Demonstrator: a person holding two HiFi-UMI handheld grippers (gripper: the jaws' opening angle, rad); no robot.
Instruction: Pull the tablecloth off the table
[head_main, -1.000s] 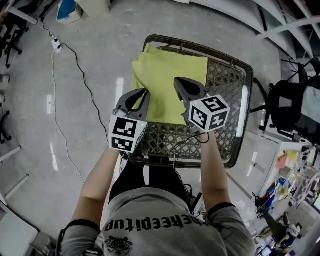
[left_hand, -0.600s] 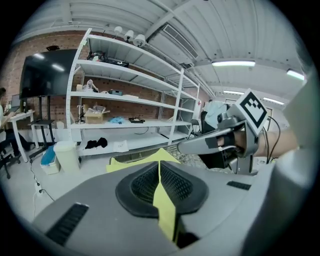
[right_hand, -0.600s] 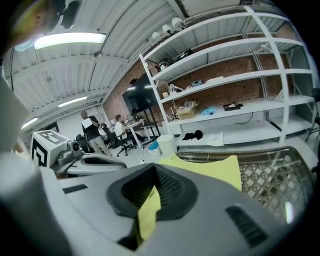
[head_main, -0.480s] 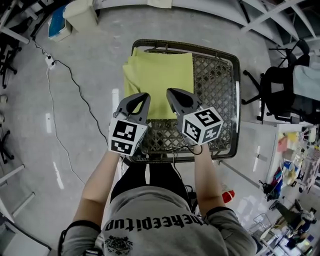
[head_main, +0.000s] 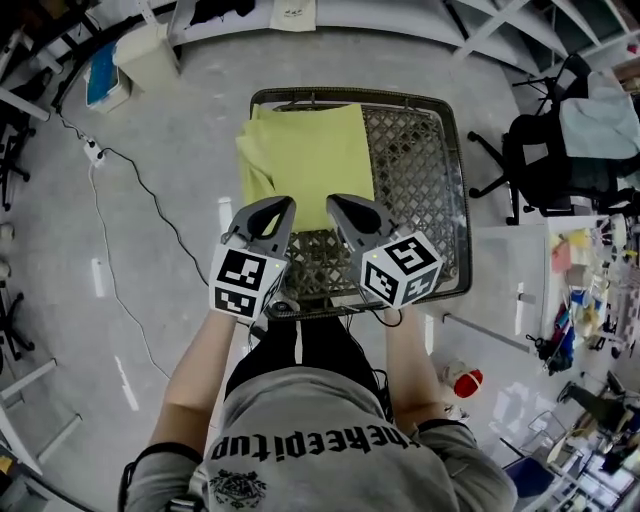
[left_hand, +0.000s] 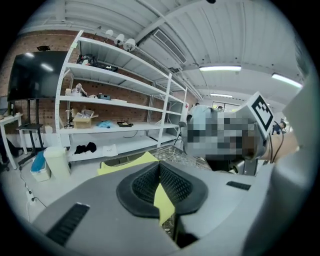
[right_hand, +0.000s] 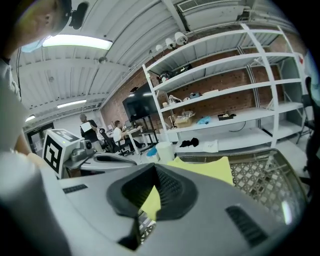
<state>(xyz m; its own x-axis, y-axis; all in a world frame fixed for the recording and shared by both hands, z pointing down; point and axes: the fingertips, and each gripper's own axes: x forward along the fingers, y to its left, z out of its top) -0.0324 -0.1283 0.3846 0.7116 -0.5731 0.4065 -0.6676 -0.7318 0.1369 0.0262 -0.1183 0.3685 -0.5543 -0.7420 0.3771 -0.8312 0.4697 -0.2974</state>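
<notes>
A yellow-green tablecloth (head_main: 305, 160) covers the left part of a dark metal mesh table (head_main: 420, 200), and its left side hangs past the rim. My left gripper (head_main: 282, 205) and right gripper (head_main: 335, 200) sit side by side at the cloth's near edge. Both are shut. In the left gripper view the black pads (left_hand: 172, 182) meet, with a wedge of yellow cloth (left_hand: 164, 202) running down from between them. The right gripper view shows the same: pads (right_hand: 167, 187) closed with a strip of cloth (right_hand: 151, 202) between them. More of the cloth (right_hand: 205, 167) lies flat beyond.
A black office chair (head_main: 560, 150) stands right of the table, with a white surface (head_main: 500, 270) beside it. A cable (head_main: 110, 210) and power strip (head_main: 93, 150) lie on the floor at left, and a white bin (head_main: 150, 55) at back. White shelving (left_hand: 115, 110) lines the far wall.
Both grippers have lifted and drawn back toward the person, now nearer the table's near edge. The left jaws have closed. The cloth's near edge has come along with them slightly.
</notes>
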